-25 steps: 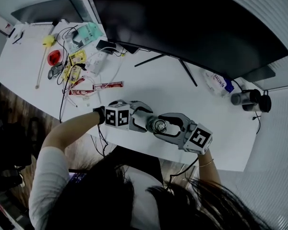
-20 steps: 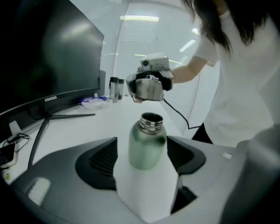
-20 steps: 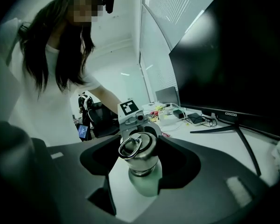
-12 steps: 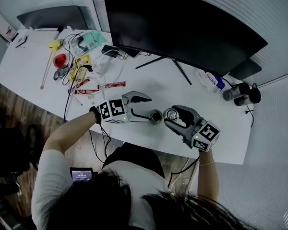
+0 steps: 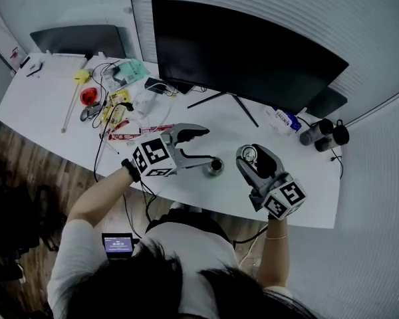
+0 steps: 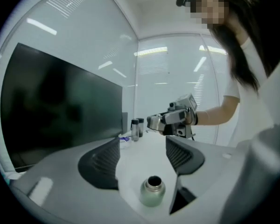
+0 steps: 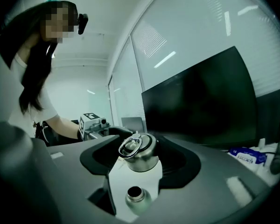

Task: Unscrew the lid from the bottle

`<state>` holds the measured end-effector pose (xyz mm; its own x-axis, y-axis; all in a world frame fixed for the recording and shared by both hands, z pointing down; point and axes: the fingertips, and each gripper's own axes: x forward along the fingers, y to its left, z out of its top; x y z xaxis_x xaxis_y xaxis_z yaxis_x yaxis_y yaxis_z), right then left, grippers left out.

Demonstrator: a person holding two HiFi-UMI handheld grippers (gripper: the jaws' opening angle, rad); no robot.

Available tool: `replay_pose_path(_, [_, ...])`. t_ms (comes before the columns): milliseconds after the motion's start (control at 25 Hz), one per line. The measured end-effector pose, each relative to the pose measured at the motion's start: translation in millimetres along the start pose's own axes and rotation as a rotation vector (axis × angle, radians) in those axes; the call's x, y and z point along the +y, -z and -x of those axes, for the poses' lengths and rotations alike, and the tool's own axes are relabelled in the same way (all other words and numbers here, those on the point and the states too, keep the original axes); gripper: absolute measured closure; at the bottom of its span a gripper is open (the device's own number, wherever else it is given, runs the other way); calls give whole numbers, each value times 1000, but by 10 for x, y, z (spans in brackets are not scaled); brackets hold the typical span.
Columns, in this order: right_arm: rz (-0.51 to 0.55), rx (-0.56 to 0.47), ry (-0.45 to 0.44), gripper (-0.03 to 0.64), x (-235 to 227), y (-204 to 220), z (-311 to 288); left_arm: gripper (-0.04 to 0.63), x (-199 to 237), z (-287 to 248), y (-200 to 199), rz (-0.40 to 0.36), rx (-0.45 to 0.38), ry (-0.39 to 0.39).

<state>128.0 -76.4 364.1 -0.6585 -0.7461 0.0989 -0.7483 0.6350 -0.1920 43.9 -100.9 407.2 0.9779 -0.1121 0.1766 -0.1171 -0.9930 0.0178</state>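
A small steel bottle [image 5: 215, 167] stands upright on the white table [image 5: 46, 102], its mouth uncovered. My left gripper [image 5: 208, 145] is open just left of it; the bottle [image 6: 152, 190] sits low between the spread jaws, touching neither pad. My right gripper [image 5: 251, 157] is to the right of the bottle, lifted off it, and shut on the metal lid [image 5: 250, 154]. From the right gripper view the ring-topped lid [image 7: 139, 152] is clamped between the pads of my right gripper [image 7: 139, 161], with the open bottle [image 7: 137, 199] below it.
A large dark monitor [image 5: 246, 52] on a thin stand fills the back of the table. Two dark tumblers [image 5: 322, 133] and a tissue pack [image 5: 284, 120] lie at the back right. Cables, packets and tools [image 5: 110, 98] clutter the left end. The table's front edge runs just behind the bottle.
Both grippers were together on the bottle. The right one has pulled away to the right with the lid, and the left one has let go, leaving the bottle standing.
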Motion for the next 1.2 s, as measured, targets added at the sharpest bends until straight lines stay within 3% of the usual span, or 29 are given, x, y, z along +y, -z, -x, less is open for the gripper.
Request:
replay_pose_path(280, [14,-72,231,362,-178,-256,83,255,129,87,-418,40,-123,-169])
replay_pose_path(400, [33,-106,295,362,-185,-348,125,266,166,115,-516,70,-161,-246])
replay_pose_path(600, [101,-119,376,362,-186,-386,195,339,250,143,-551,137,-175,-370])
replay_pose_path(840, [106,-107,425,364,-252,-296,242,408,286,194,-583,128,-163,-514])
replay_pose_path(1200, [140,-102,437,365,-253,-235,272,519,253,327,-436,126,-153,-659])
